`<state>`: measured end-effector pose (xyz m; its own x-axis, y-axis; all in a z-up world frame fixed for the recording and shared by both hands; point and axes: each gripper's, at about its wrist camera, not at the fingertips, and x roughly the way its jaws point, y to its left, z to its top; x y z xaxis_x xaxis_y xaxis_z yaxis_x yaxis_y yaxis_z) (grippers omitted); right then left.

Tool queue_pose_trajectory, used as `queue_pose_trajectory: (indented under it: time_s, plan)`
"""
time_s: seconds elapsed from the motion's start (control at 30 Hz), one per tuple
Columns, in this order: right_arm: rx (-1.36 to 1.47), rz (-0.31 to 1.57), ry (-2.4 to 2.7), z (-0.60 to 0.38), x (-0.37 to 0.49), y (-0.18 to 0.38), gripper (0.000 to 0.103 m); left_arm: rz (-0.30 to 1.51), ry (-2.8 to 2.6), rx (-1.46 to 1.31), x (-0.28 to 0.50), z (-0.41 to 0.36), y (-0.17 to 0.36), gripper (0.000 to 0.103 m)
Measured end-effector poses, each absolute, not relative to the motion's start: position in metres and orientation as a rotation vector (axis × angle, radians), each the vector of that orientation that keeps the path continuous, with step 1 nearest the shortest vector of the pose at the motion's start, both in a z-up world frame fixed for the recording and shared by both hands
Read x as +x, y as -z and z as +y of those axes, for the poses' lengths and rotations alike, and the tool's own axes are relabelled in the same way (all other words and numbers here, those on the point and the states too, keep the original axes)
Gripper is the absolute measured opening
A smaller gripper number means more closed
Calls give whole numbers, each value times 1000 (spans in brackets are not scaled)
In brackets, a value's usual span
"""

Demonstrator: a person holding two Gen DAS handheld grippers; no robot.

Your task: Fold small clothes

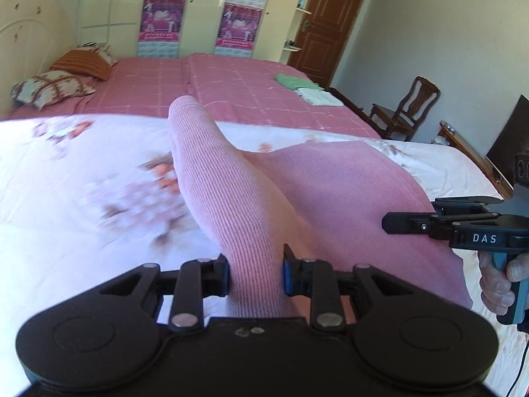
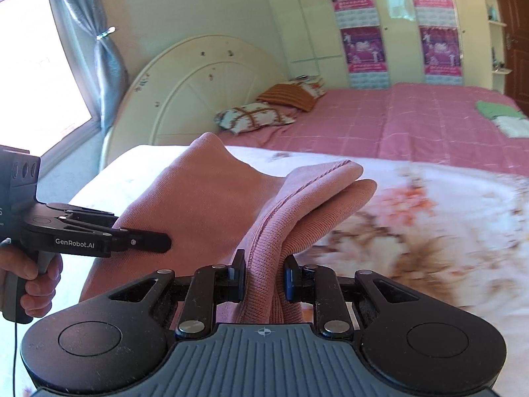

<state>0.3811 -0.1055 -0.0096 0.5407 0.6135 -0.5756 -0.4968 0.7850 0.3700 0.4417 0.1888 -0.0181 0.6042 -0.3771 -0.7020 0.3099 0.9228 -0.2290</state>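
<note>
**Ana:** Bedroom light fell on a bed (image 1: 82, 231) with a flowered white blanket (image 2: 429, 225) at its near end and a pink checked cover (image 1: 238, 82) beyond. Where was the garment?

**Ben:** A pink knit garment (image 1: 314, 192) hung above the blanket, carried between two grippers. The left gripper (image 1: 256, 273) had its fingers (image 1: 222, 276) pinching one bunched edge. The right gripper (image 2: 264, 278) did likewise, its fingers (image 2: 238, 278) pressed on a stitched hem.

**Ana:** So the person was mid-fold?

**Ben:** It looked that way. The blurred blanket suggested both hands were travelling together with the cloth raised. To do it well, the two held edges probably wanted to stay level and evenly spaced, so the knit would land flat without a twist, and be laid onto the blanket before either grip was let go.

**Ana:** Any risk?

**Ben:** The loose part sagged between the grippers, so it could crease underneath if lowered too fast.

**Ana:** And the count?

**Ben:** One pink garment in hand. Two folded pieces lay at the far corner of the bed, one green (image 1: 292, 81) and one white (image 1: 317, 96). Three pillows (image 1: 53, 87) were by the headboard (image 2: 198, 92). One wooden chair (image 1: 406, 109) stood by one brown door (image 1: 327, 23).
</note>
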Motion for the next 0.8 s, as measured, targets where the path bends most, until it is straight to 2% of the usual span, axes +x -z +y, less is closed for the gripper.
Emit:
queue_pose_trajectory:
  time_s: [0.17, 0.2, 0.23, 0.27, 0.3, 0.33, 0.43, 0.47, 0.5, 0.53, 0.6, 0.63, 0.77, 0.8]
  plan:
    - [192, 818, -708, -60, 389, 44, 21, 914, 355, -130, 442, 242, 58, 29]
    - [208, 852, -698, -56, 394, 58, 21, 939, 337, -157, 443, 247, 70, 36]
    - [237, 894, -690, -55, 399, 72, 21, 947, 323, -190, 443, 253, 82, 51]
    - [252, 928, -670, -55, 403, 86, 21, 906, 303, -203, 439, 261, 90, 63]
    - [254, 962, -646, -57, 405, 102, 21, 876, 276, -199, 436, 263, 95, 79]
    - [274, 969, -646, -60, 405, 112, 21, 859, 270, -231, 434, 266, 100, 81]
    - [344, 961, -648, -68, 409, 118, 21, 834, 280, -259, 435, 270, 101, 81]
    - [343, 960, -651, -70, 409, 117, 22, 833, 278, -256, 435, 270, 96, 78]
    - [343, 958, -651, -71, 411, 116, 26, 812, 281, -253, 434, 271, 89, 64]
    - [338, 950, -626, -71, 407, 108, 34, 779, 294, -247, 432, 272, 81, 47]
    - [344, 885, -582, -80, 405, 90, 40, 726, 302, -225, 435, 274, 67, 38]
    - [373, 867, -579, -87, 409, 84, 40, 709, 303, -211, 441, 272, 63, 35]
    - [442, 925, -544, -90, 448, 88, 40, 692, 304, -186, 464, 264, 61, 35]
    - [441, 925, -557, -87, 453, 89, 34, 699, 313, -182, 468, 261, 64, 35]
